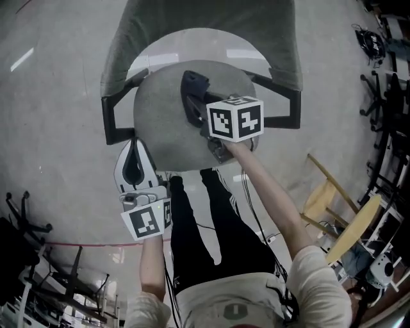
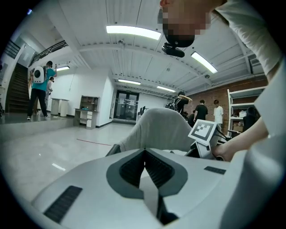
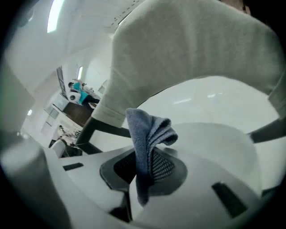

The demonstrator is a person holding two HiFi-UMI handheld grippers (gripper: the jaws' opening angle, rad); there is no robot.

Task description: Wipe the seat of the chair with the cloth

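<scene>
The chair's round grey seat [image 1: 163, 128] lies in the upper middle of the head view, with its grey backrest [image 1: 192, 19] beyond. My right gripper [image 1: 198, 106] hovers over the seat's middle, shut on a dark blue-grey cloth [image 1: 194, 86]. In the right gripper view the cloth [image 3: 149, 134] stands folded up out of the shut jaws of that gripper [image 3: 143, 163], with the seat [image 3: 219, 143] and backrest [image 3: 192, 49] ahead. My left gripper [image 1: 134, 148] sits by the seat's front left edge. Its jaws [image 2: 144, 154] are shut with nothing between them, pointing toward the backrest [image 2: 161, 129].
Black armrests [image 1: 112, 118] [image 1: 288, 106] flank the seat. The person's dark-trousered legs [image 1: 198, 218] stand right at the seat's front. A yellow wooden chair [image 1: 333, 205] is at the right, and black chair bases [image 1: 38, 256] at the lower left. People stand far off [image 2: 38, 89].
</scene>
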